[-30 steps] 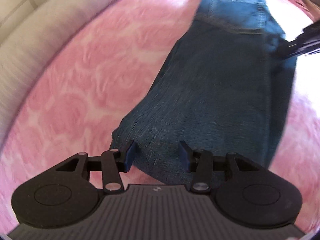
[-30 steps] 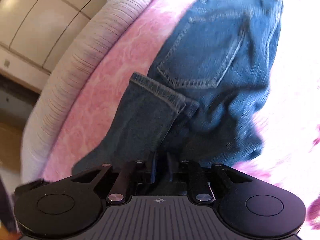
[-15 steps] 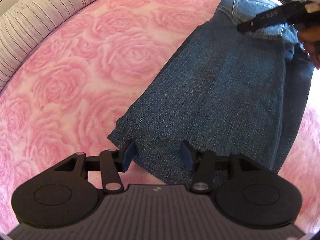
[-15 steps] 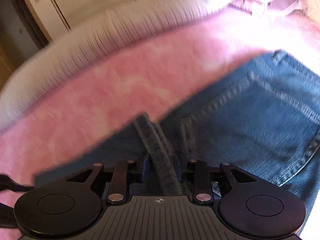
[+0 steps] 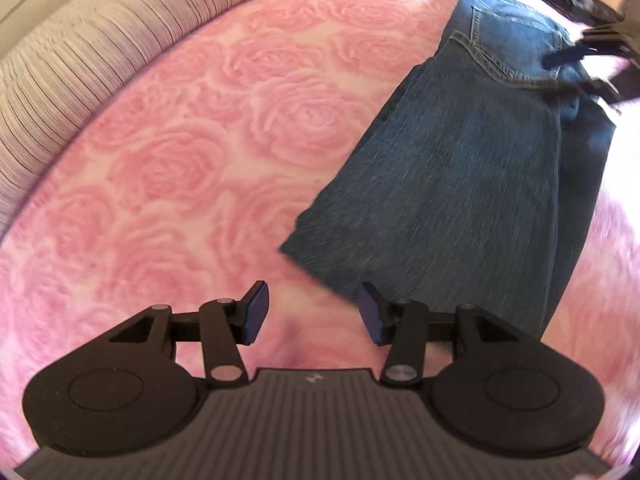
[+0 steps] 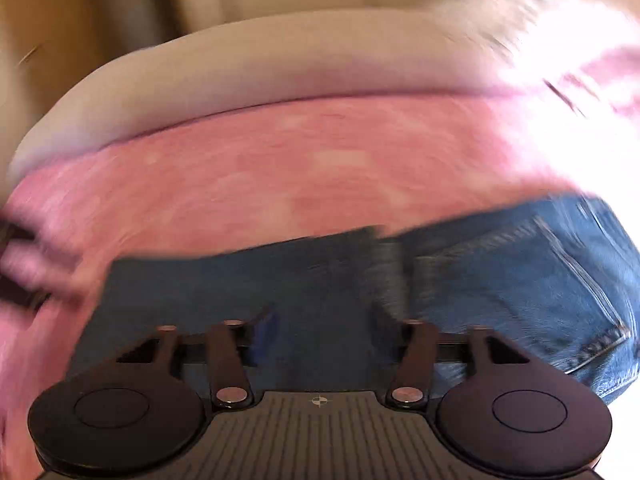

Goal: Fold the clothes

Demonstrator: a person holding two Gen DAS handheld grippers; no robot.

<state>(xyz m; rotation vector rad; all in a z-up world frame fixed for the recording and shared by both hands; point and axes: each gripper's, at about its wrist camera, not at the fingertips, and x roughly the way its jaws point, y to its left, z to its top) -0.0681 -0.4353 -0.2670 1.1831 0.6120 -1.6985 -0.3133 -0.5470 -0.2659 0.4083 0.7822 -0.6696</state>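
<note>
In the left wrist view, the left gripper [image 5: 312, 312] is hanging with its blue-padded jaws partly apart and nothing between them, only the pink rose-patterned plush blanket [image 5: 168, 168] showing in the gap. Just beyond its right finger, the folded pair of dark blue denim jeans [image 5: 460, 184] is lying flat on that blanket, stretching away toward the upper right, the stitched waist end farthest off. Over that far end the right gripper [image 5: 576, 60] is showing as a blurred black shape. Along the far left, a grey ribbed cushion edge [image 5: 80, 52] is bordering the blanket.

In the blurred right wrist view, the right gripper [image 6: 324, 320] has just been opening and is standing wide above the jeans [image 6: 500, 280], its pads gripping nothing.
</note>
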